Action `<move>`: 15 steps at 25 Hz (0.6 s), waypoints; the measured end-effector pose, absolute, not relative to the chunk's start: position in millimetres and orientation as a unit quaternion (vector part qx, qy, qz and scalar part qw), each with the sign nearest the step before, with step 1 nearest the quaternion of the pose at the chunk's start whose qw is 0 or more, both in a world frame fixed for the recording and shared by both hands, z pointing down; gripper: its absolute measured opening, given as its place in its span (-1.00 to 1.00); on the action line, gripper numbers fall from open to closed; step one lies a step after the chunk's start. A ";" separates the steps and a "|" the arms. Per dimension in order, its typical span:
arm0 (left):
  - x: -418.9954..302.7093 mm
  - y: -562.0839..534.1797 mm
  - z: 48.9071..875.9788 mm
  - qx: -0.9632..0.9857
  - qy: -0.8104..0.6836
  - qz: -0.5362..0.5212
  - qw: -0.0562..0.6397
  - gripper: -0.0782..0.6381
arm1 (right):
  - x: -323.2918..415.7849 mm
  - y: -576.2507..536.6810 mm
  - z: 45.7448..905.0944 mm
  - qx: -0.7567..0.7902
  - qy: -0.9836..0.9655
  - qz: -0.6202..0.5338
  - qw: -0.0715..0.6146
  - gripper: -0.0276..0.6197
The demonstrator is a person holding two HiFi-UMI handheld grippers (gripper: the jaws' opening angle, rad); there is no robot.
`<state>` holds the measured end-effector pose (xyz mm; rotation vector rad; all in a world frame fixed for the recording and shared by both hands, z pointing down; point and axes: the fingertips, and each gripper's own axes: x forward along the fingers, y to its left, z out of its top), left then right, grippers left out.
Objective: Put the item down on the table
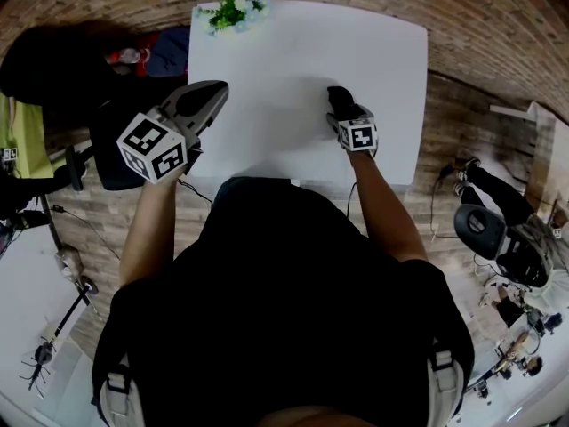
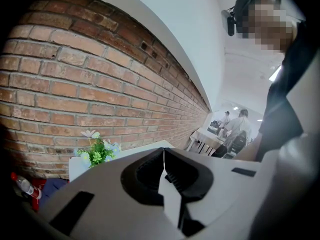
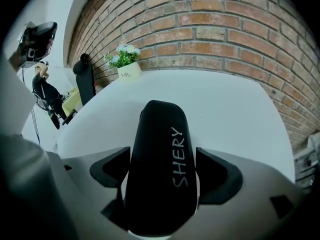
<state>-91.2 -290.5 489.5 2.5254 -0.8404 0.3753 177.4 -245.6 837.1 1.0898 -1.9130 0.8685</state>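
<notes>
**A:** Starting closest in, with the left gripper (image 2: 164, 159): doing anything?

**B:** Idling. Hanging raised off the near-left corner of the table (image 1: 267, 52), jaws pressed together, carrying nothing.

**A:** Moving on to the right gripper (image 1: 341, 105), then.

**B:** Pointing steeply down over the white tabletop, just in from the near edge. Standing wide, with the black case (image 3: 160, 169) lettered "SHERY" lying lengthwise between the jaws. Showing a sliver of white table between the case and the jaw on the right, so not squeezing it.

**A:** Sitting on the table yet?

**B:** Seemingly. Looking to be resting on the surface at its far end, while hiding its near end under the gripper body. Judging this as the release itself, with the placing all but done.

**A:** Calling for what next?

**B:** Drawing back along the length of the case, or lifting straight clear, while keeping the jaws spread. Watching the left side in particular, since not showing any gap there. Risking a drag or a twist of the case if brushing it on the way out.

**A:** Seeing anything farther on to worry about?

**B:** Nothing close. Looking out across bare tabletop to some potted flowers (image 1: 233, 9) at the far-left corner, well apart from the case. Ending at the brick wall (image 3: 225, 29) behind.
</notes>
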 end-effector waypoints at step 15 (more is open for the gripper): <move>-89.5 -280.8 478.9 0.920 -0.299 0.129 0.216 -0.75 | 178.7 -240.7 818.0 0.432 -0.752 0.335 0.367 0.27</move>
